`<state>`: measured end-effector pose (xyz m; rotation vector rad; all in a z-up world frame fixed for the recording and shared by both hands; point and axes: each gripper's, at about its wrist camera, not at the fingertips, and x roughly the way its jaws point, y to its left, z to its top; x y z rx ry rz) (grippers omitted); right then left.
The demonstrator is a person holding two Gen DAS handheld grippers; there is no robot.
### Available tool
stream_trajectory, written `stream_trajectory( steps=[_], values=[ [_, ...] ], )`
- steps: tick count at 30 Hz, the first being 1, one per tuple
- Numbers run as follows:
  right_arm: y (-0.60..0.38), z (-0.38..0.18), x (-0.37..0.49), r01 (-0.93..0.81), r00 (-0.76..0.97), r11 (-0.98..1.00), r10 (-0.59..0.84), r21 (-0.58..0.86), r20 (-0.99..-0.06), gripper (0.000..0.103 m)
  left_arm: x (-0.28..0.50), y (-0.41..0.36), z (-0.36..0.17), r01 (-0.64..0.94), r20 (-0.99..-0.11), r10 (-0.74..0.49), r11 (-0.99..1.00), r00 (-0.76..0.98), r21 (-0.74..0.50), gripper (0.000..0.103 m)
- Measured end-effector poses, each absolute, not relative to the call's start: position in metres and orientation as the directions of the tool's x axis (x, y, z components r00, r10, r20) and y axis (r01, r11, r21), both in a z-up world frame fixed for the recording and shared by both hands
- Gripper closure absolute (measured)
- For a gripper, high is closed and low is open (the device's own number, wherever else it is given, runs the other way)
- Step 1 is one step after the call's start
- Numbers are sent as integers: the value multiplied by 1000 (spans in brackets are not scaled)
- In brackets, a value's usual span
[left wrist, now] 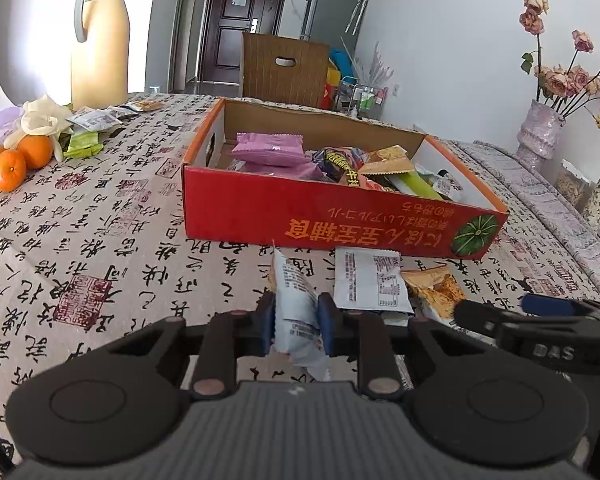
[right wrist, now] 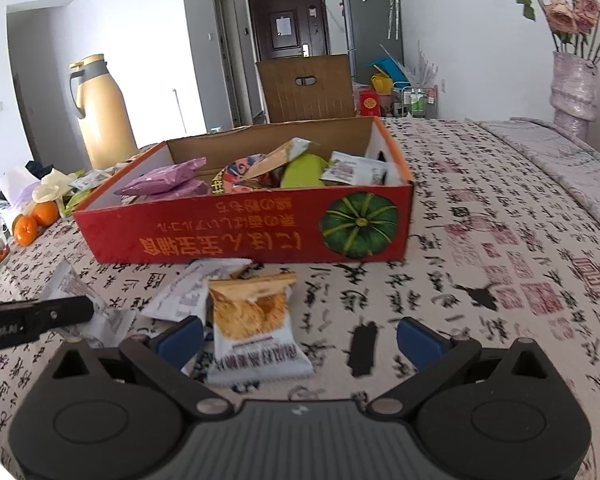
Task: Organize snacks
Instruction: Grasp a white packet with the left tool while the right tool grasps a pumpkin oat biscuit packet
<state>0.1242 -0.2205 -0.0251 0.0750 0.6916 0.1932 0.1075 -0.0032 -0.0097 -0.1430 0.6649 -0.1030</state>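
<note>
I take the red cardboard box [left wrist: 332,224] in the middle of the counter [left wrist: 100,248] as my landmark, the one with the green pumpkin printed on its near wall and its top open. Far to the left of the box sit three oranges [left wrist: 14,160], with a green snack packet [left wrist: 83,145] and a few pale sachets just behind them, and a cream thermos jug [left wrist: 100,40] stands beyond those at the counter's far edge. Inside the box lie a pink wrapper [left wrist: 270,148] toward its left end and a heap of mixed snack packets toward its right end. In front of the box's near wall, my left claw [left wrist: 298,322] is clenched on a white snack packet [left wrist: 296,300], its blue pads [left wrist: 327,322] pressing the packet from both sides so that it stands up on edge. Just right of that packet, still in front of the box, a second white packet [left wrist: 370,280] lies flat on the counter, and a packet showing orange-brown biscuits [right wrist: 256,316] lies beside it. My right claw [right wrist: 300,340] hangs released over the counter in front of the box's pumpkin corner, jaws wide apart, the biscuit packet lying between them nearer the left finger, not gripped. To the right of the box, a lilac vase of dried roses [left wrist: 540,136] stands by the wall.
</note>
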Motion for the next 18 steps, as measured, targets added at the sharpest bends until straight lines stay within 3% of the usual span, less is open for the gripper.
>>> stream_trajectory(
  steps=[6, 13, 15, 17, 18],
  values=[
    [-210, -29, 137, -168, 740, 979, 202, 115, -642, 0, 106, 1, -2, 49, -585, -135, 986, 799, -161, 83],
    [-202, -40, 150, -192, 702, 979, 190, 75, -686, 16, 107, 4, 3, 46, -571, -134, 985, 810, -165, 83],
    [-199, -42, 149, -192, 708, 980, 170, 45, -686, 16, 107, 5, 3, 45, -571, -134, 985, 810, -167, 83],
    [-198, -43, 148, -189, 715, 981, 160, 32, -680, 21, 108, 6, 3, 44, -571, -134, 985, 810, -169, 83],
    [-198, -42, 147, -184, 721, 982, 157, 33, -675, 30, 108, 6, 3, 45, -571, -136, 984, 810, -170, 83]
  ],
)
